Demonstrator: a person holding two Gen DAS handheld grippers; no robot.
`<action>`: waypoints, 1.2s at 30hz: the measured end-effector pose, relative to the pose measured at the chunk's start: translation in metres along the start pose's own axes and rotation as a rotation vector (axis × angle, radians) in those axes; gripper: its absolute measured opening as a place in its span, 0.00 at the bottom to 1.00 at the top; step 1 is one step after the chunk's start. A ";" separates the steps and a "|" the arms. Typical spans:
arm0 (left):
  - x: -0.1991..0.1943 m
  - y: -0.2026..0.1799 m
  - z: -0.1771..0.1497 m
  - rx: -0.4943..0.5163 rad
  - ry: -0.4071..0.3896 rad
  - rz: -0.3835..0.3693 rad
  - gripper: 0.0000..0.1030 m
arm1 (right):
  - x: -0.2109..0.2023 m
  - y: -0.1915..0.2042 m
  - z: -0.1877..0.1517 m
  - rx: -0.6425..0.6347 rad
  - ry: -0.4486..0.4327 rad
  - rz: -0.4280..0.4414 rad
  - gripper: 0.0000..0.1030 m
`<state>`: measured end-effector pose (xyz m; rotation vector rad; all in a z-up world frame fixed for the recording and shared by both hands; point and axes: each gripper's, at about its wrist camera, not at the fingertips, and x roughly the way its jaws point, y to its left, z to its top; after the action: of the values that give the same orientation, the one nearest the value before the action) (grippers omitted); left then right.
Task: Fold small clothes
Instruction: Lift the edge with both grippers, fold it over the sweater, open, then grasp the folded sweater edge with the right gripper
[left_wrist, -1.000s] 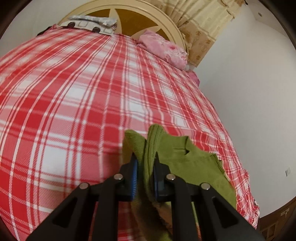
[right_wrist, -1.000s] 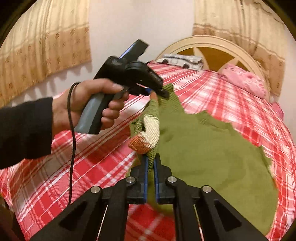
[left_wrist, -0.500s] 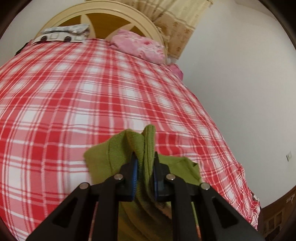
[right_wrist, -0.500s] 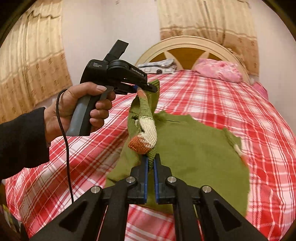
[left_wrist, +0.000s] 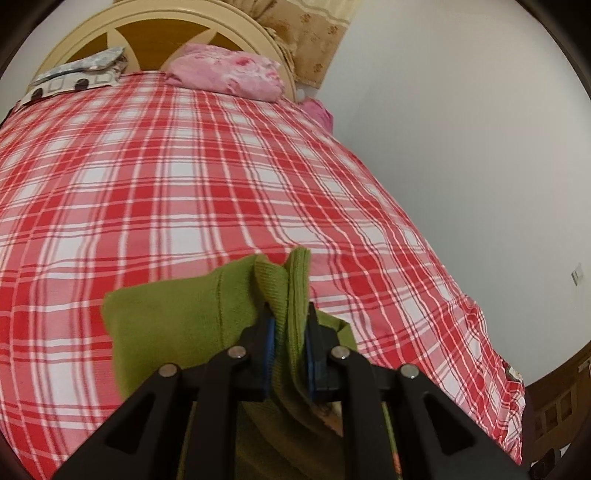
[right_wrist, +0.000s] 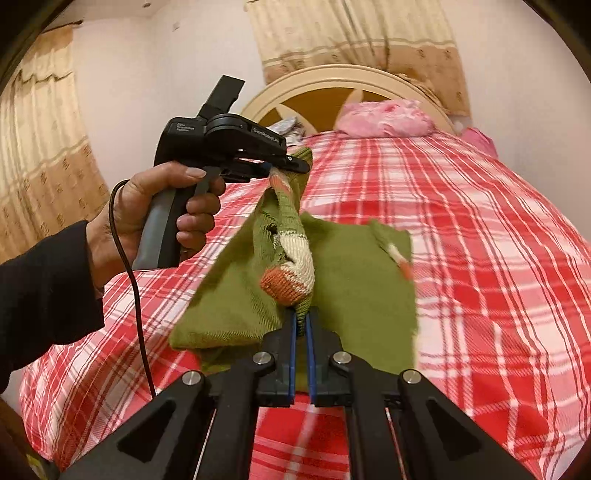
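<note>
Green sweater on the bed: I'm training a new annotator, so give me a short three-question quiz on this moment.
1. True or false: both grippers are shut on the green sweater.
2. The pink pillow lies: A) at the headboard B) under the sweater C) on the floor.
3. Fill in: the bedspread is red and white ____.

Key: 1 true, since the left gripper and right gripper each pinch its knit. 2 A. 3 plaid.
</note>
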<state>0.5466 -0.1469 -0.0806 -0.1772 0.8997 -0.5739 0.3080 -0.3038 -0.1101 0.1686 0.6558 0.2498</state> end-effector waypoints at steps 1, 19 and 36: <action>0.003 -0.003 0.000 0.003 0.004 -0.002 0.14 | -0.001 -0.005 -0.001 0.011 0.000 -0.007 0.03; 0.062 -0.082 -0.028 0.251 0.070 0.081 0.29 | 0.004 -0.066 -0.042 0.232 0.116 -0.018 0.02; -0.055 -0.017 -0.134 0.272 -0.092 0.283 0.83 | -0.028 -0.072 -0.004 0.193 0.005 -0.057 0.84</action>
<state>0.4084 -0.1188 -0.1196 0.1669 0.7326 -0.4145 0.2968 -0.3804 -0.1132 0.3333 0.6889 0.1320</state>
